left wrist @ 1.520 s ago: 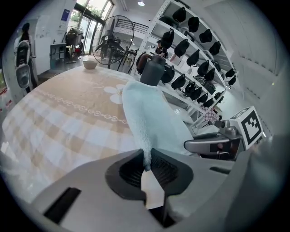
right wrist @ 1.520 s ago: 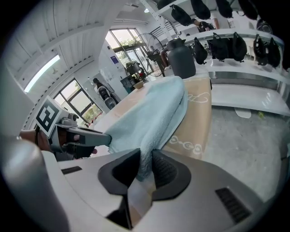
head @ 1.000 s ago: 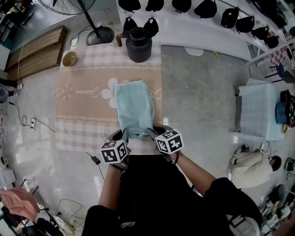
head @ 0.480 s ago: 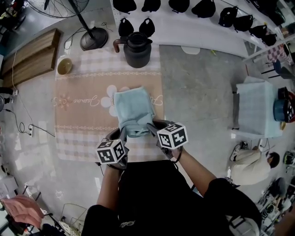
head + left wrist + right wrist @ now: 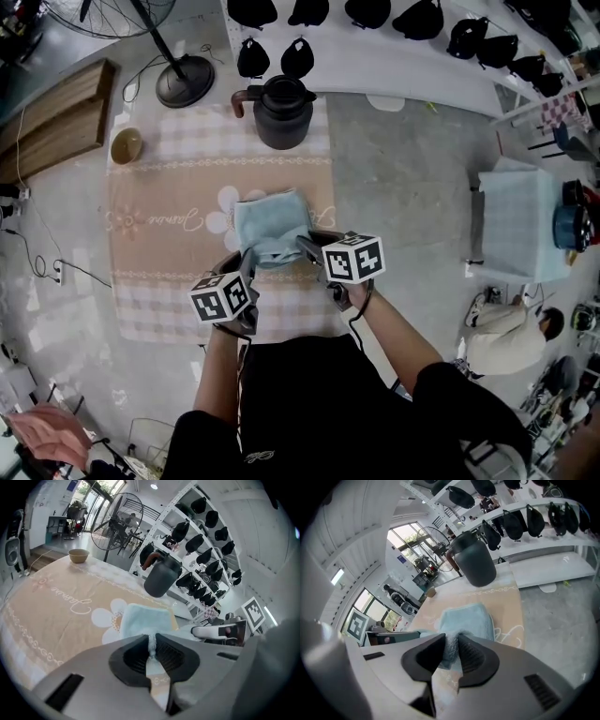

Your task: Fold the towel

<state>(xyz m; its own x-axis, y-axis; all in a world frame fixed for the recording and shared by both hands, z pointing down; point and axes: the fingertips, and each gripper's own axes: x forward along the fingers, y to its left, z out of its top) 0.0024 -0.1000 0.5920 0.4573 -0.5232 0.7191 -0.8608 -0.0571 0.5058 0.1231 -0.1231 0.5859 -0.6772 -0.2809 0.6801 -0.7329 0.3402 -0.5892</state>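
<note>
The light blue towel (image 5: 272, 225) lies on the beige flowered tablecloth (image 5: 169, 216), its near end lifted and carried over the rest. My left gripper (image 5: 247, 264) is shut on the towel's near left corner (image 5: 151, 644), which shows pinched between the dark pads. My right gripper (image 5: 307, 248) is shut on the near right corner (image 5: 451, 645). Both grippers hang side by side just above the towel's near half. In the left gripper view the flat part of the towel (image 5: 145, 620) lies ahead of the jaws, and in the right gripper view the towel (image 5: 466, 620) does too.
A dark kettle (image 5: 283, 111) stands at the tablecloth's far edge. A small bowl (image 5: 126, 145) sits at the far left corner. A fan base (image 5: 185, 80) stands on the floor beyond. Shelves with black caps (image 5: 422, 19) run along the back. Another table with blue cloth (image 5: 523, 220) stands right.
Both grippers have moved away from me over the towel, carrying its near edge toward the far edge. The visible flat part of the towel has grown shorter.
</note>
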